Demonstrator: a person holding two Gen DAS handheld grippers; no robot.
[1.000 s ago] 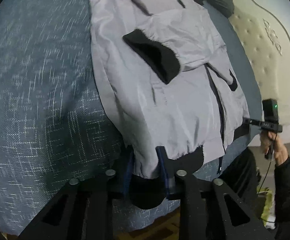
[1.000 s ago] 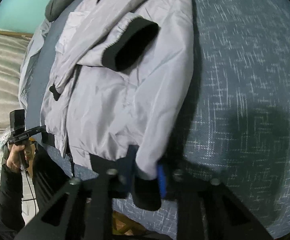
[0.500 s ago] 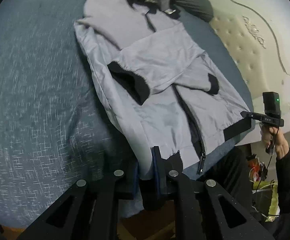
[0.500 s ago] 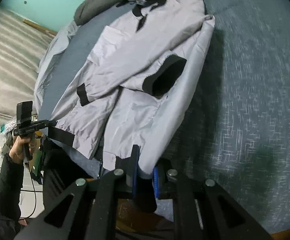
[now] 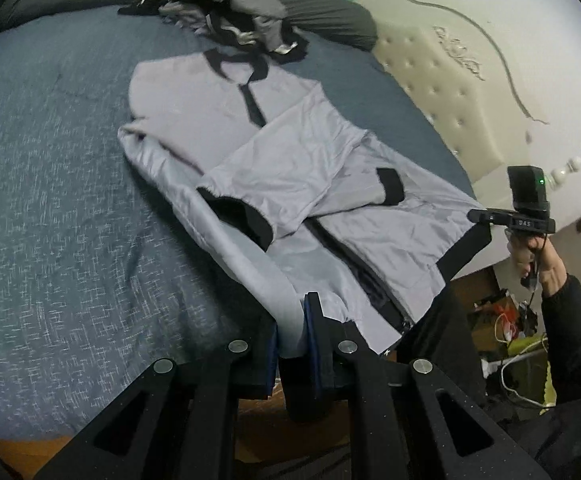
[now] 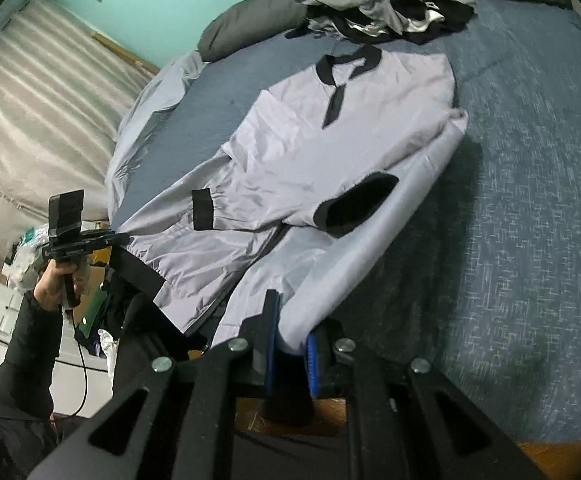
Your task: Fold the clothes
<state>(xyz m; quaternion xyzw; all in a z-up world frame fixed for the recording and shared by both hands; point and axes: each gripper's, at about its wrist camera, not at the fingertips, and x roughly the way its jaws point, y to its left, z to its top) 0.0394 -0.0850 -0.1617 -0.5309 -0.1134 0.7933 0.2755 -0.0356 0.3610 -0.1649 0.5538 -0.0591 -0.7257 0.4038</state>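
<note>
A light grey jacket [image 5: 290, 152] with black collar, cuffs and hem lies front up on the blue bed, both sleeves folded across its chest. My left gripper [image 5: 296, 332] is shut on the jacket's bottom hem at its left corner, lifted off the bed edge. My right gripper [image 6: 292, 340] is shut on the hem at the other corner of the jacket [image 6: 330, 140]. Each gripper also shows in the other's view, the right one [image 5: 486, 218] and the left one [image 6: 118, 240], holding the black hem band.
The blue speckled bedspread [image 5: 50, 200] covers the bed. A pile of grey and black clothes [image 5: 230, 12] lies beyond the collar by dark pillows [image 6: 250, 20]. A cream tufted headboard [image 5: 450, 80] stands at the right. Clutter sits on the floor [image 5: 510, 320].
Both grippers have pulled back and up with the hem, so the whole jacket, collar included, has come into view and its lower part lifts off the bed.
</note>
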